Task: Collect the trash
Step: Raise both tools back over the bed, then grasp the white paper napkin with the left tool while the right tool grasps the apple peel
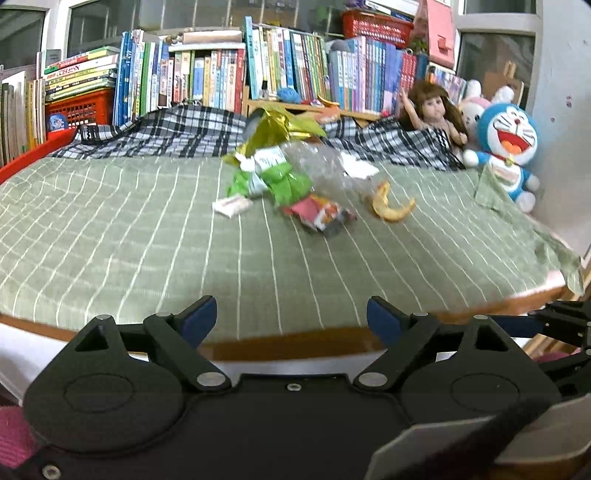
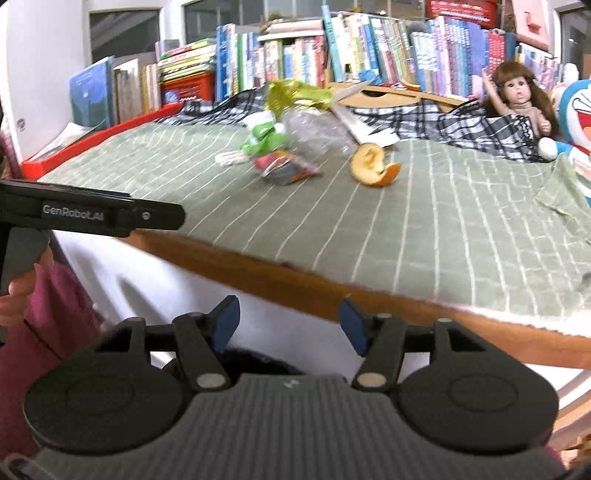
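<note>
A heap of trash lies mid-bed on the green striped sheet point(image 1: 147, 229): a gold and green wrapper point(image 1: 280, 129), a crushed clear plastic bottle point(image 1: 317, 162), a red snack packet point(image 1: 317, 214), a small white packet point(image 1: 231, 205) and an orange peel point(image 1: 391, 206). The same peel point(image 2: 373, 164), bottle point(image 2: 317, 133) and red packet point(image 2: 288, 168) show in the right wrist view. My left gripper point(image 1: 291, 314) hangs open and empty at the bed's near edge, well short of the heap. My right gripper point(image 2: 290, 321) is open and empty, below the wooden edge point(image 2: 295, 284).
Rows of books point(image 1: 207, 74) and red baskets point(image 1: 376, 22) line the far side. A doll point(image 1: 436, 107), a blue plush toy point(image 1: 509, 144) and a checked blanket point(image 1: 177, 129) sit at the back. The left gripper's body point(image 2: 92, 214) crosses the right view's left side, beside a pink sleeve point(image 2: 48, 314).
</note>
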